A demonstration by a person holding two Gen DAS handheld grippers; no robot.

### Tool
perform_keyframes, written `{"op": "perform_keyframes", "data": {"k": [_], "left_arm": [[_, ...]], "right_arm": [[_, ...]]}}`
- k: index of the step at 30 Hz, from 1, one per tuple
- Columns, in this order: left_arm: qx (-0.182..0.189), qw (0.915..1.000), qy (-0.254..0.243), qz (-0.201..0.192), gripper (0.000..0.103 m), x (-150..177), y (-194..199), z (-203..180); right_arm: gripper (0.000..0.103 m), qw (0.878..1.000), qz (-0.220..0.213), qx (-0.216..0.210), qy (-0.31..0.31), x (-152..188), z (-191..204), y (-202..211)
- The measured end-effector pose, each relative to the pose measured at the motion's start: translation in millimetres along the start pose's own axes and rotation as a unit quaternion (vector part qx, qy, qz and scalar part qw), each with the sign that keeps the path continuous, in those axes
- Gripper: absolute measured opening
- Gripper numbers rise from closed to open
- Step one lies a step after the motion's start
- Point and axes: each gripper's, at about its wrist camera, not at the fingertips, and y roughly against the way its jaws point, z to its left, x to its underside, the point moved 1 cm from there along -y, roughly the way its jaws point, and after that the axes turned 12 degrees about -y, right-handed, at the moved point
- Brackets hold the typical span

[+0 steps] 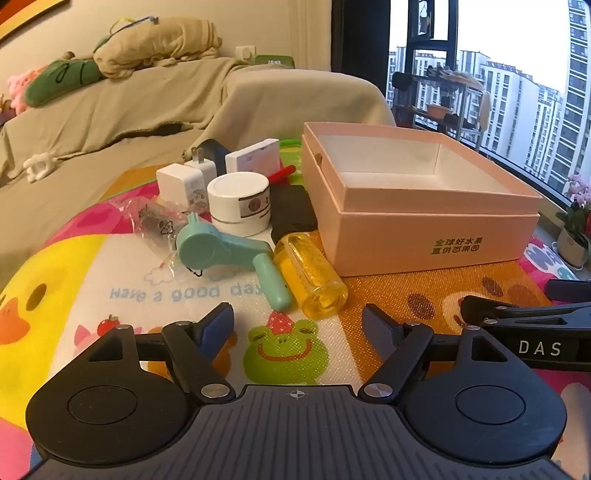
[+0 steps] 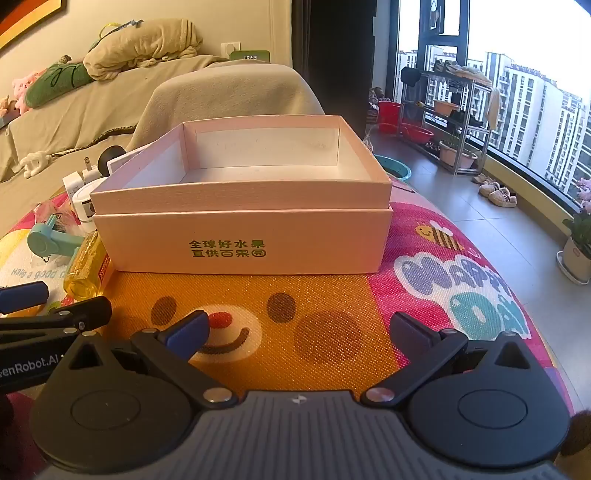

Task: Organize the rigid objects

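hovering low over the mat (image 1: pixel 388 295), the left gripper (image 1: pixel 298 325) was spread, yellow bottle (image 1: pixel 310 273) at twelve o'clock; the right gripper (image 2: pixel 301 332), also spread, faced the pink box (image 2: pixel 243 240).

A beige-covered sofa (image 2: pixel 92 110) lines the cream wall (image 2: pixel 184 22); daylight enters a large window (image 2: pixel 517 92) above grey floor tiles (image 2: pixel 461 221).

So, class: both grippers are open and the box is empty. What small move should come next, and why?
Probably ease the left gripper forward onto the yellow bottle: it lies nearest, just ahead of the open jaws, beside the empty box. The right gripper faces only the box.
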Motion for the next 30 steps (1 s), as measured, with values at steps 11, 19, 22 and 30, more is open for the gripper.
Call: {"op": "perform_keyframes", "data": {"k": [11, 19, 22, 30], "left_arm": [[0.002, 1.0000, 0.002, 0.001, 0.082, 0.1, 0.1, -0.1], [0.003, 1.0000, 0.003, 0.001, 0.082, 0.1, 0.1, 0.7], [0.003, 1.0000, 0.003, 0.001, 0.082, 0.1, 0.1, 0.7], [0.003, 1.0000, 0.004, 0.001, 0.082, 0.1, 0.0, 0.8]], "right_arm": [[0.103, 1.000, -0.001, 0.000, 0.000, 0.1, -0.1, 0.1], [0.103, 1.000, -0.001, 0.000, 0.000, 0.0, 0.0, 0.2], [0.103, 1.000, -0.001, 0.000, 0.000, 0.0, 0.0, 0.2], [0.103, 1.000, -0.001, 0.000, 0.000, 0.0, 0.0, 0.2]]}}
